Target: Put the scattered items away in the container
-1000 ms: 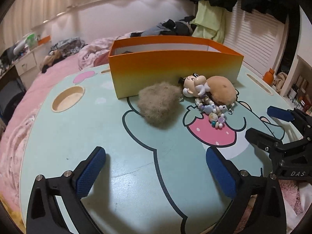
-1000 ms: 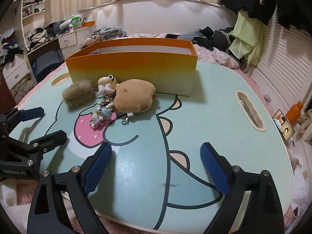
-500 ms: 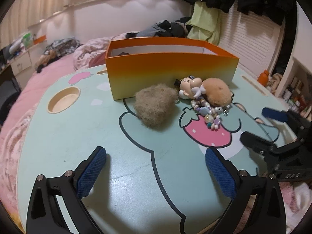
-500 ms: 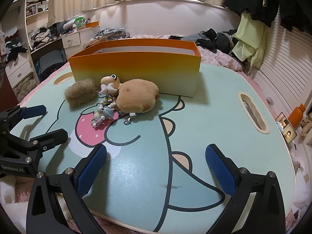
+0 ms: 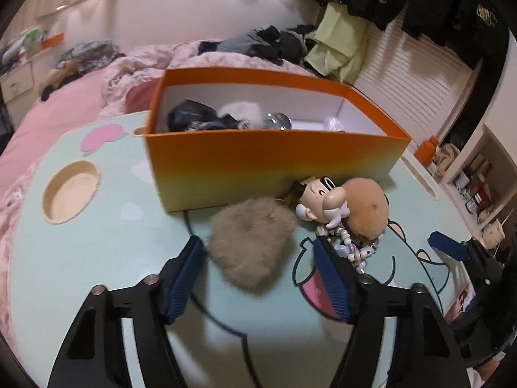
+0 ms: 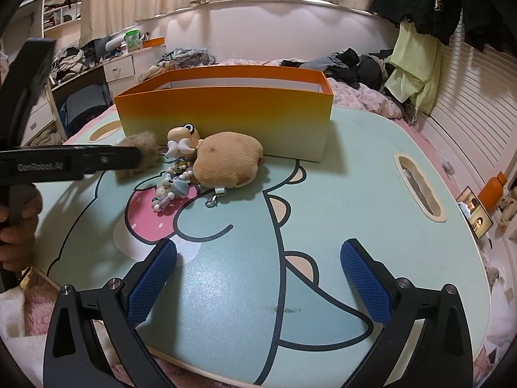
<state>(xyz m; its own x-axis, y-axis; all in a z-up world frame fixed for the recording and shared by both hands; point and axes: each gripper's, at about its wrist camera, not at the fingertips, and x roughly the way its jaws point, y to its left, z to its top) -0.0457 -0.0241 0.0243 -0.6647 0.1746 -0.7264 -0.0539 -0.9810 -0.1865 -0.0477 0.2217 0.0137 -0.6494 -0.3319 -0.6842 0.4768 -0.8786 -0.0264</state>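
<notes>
Grey fur pompom lies on the surface just in front of the orange box, between the spread fingers of the left gripper, whose blue pads flank it without yet pressing it. Right beside it sit a cartoon figure charm, a tan plush and a string of beads, all touching or nearly so, with the beads running close against the right-hand pad. To do this step well, I would judge that the left gripper should settle low so the pads meet the pompom at its widest part, and shift slightly away from the beads before closing, or the charm cluster may be dragged along. The fluff will compress a good deal, so the fingers should close well in before lifting. The box already holds dark and pale items toward its left end; its near wall is tall, so the lift must clear the rim before moving over the opening. The right gripper hovers over the bare near part of the surface with its fingers wide apart and holding nothing, well apart from the plush; it is best kept out of the way until the pompom is dropped in.
</notes>
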